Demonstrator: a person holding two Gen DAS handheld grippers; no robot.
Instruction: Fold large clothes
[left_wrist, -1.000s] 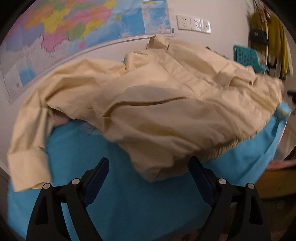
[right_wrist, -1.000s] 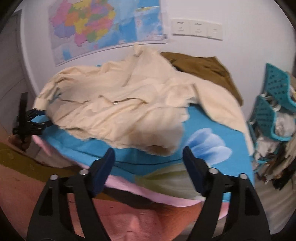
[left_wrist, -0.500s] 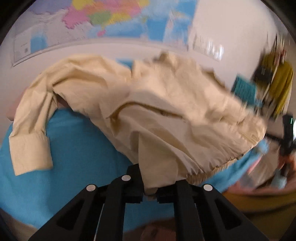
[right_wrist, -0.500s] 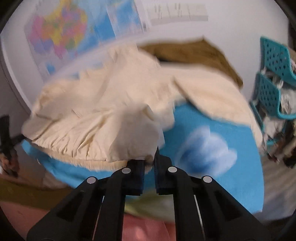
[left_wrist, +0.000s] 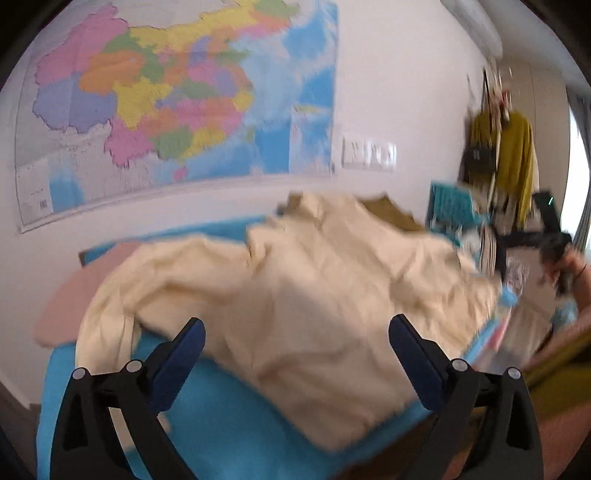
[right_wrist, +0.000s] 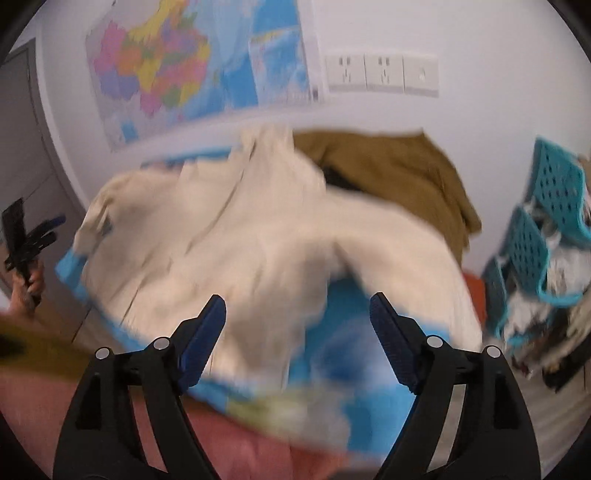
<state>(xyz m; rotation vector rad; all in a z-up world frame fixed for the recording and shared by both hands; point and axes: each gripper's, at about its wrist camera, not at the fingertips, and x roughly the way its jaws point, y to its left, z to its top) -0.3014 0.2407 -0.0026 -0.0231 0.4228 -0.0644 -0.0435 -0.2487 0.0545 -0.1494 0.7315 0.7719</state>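
Note:
A large cream shirt (left_wrist: 314, 288) lies crumpled across the bed's blue sheet (left_wrist: 221, 417), blurred by motion. My left gripper (left_wrist: 295, 325) hangs above its near hem, jaws opening wide; the pads touch no cloth. In the right wrist view the same shirt (right_wrist: 229, 236) spreads over the sheet (right_wrist: 354, 306). My right gripper (right_wrist: 297, 301) is above its lower edge, jaws opening, nothing pinched between them. Each gripper shows small in the other's view, hand-held: the right one (left_wrist: 535, 236) and the left one (right_wrist: 26, 236).
A brown garment (right_wrist: 399, 162) lies at the back of the bed against the wall. A map (left_wrist: 166, 110) and wall sockets (right_wrist: 382, 74) hang above. Teal baskets (right_wrist: 535, 229) stand at the right. A yellow garment (left_wrist: 513, 162) hangs nearby. A pink pillow (left_wrist: 70, 295) is at the left.
Half a second ago both grippers were shut on the shirt's near hem. Now both stand wide apart, the hem has dropped back onto the bed, and both cameras have risen.

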